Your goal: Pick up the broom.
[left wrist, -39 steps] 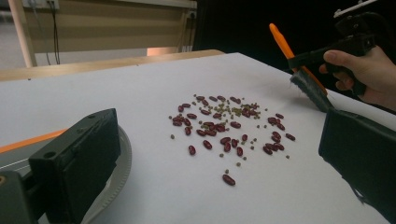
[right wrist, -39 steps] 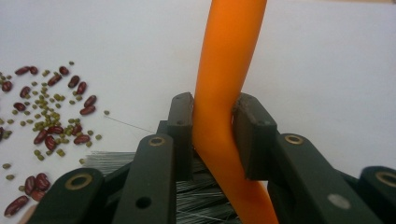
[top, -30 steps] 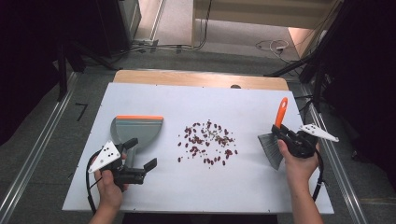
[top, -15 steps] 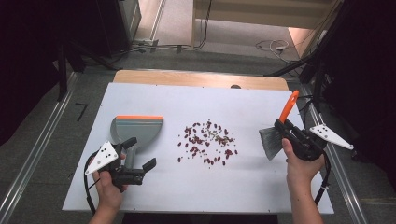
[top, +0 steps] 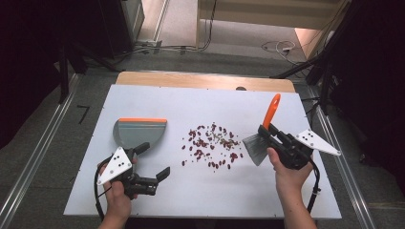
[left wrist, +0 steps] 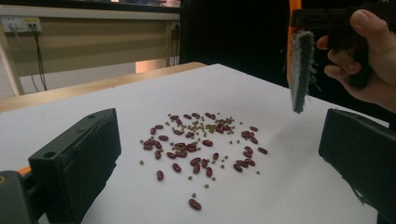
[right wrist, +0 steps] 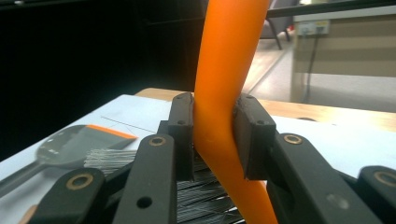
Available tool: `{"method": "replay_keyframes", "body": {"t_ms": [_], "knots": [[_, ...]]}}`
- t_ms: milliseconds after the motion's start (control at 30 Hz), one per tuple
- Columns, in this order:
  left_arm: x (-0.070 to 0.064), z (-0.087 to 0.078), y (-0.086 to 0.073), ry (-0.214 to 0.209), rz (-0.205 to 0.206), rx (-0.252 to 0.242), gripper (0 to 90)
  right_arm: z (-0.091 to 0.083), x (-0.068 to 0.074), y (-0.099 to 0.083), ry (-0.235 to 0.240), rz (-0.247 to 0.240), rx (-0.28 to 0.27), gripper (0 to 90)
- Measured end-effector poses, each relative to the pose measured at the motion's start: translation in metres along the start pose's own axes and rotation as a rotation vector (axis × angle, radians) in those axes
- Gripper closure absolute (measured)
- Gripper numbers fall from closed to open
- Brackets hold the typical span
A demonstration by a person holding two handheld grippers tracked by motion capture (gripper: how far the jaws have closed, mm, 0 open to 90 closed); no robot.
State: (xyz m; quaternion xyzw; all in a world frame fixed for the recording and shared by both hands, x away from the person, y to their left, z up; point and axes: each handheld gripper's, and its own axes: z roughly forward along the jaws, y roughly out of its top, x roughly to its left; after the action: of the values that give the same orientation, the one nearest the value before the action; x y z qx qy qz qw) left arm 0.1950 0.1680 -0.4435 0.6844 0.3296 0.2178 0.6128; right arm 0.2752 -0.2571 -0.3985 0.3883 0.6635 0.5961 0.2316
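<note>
High view, counter: a white counter (top: pixel 267 191) carried a scatter of red beans (top: pixel 210 145) near its centre.
High view, dustpan: a grey dustpan (top: pixel 138 133) with an orange edge lay flat at about 9 o'clock from the beans, well apart from them.
High view, left gripper: the left gripper (top: pixel 160 175) sat at about 7 o'clock from the beans, just below the dustpan's handle, its jaws spread apart and holding nothing.
High view, right gripper: the right gripper (top: pixel 267 133) was at 3 o'clock from the beans, clamped on a brush (top: pixel 260 143) with an orange handle and grey bristles; the bristles pointed toward the beans, just beside the scatter's edge.
Left gripper view, jaws: the two black jaws stood wide apart at the bottom corners, with the beans (left wrist: pixel 201 144) between them farther off; small green bits were mixed in among the red ones.
Left gripper view, brush: the bristles (left wrist: pixel 301 70) hung at 2 o'clock above the counter (left wrist: pixel 289 186), apart from the beans, held by the person's other hand (left wrist: pixel 369 60).
Right gripper view, jaws: the right gripper (right wrist: pixel 212 135) was pinched tight on the orange handle (right wrist: pixel 229 60), which rose upright between the pads.
Right gripper view, dustpan: the dustpan (right wrist: pixel 70 144) lay at 9 o'clock on the counter (right wrist: pixel 355 144).
</note>
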Motion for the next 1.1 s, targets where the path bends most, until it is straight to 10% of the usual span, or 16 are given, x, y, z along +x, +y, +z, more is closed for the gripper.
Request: {"method": "replay_keyframes", "body": {"t_ms": [600,1100], "knots": [[-0.040,0.041,0.009,-0.159,-0.053,0.055,7.5,0.023,0.069,-0.008,0.149,-0.052,0.022,68.8],[-0.065,0.071,0.008,-0.137,-0.074,0.125,40.0,0.033,0.110,-0.017,0.227,-0.075,0.036,68.8]]}}
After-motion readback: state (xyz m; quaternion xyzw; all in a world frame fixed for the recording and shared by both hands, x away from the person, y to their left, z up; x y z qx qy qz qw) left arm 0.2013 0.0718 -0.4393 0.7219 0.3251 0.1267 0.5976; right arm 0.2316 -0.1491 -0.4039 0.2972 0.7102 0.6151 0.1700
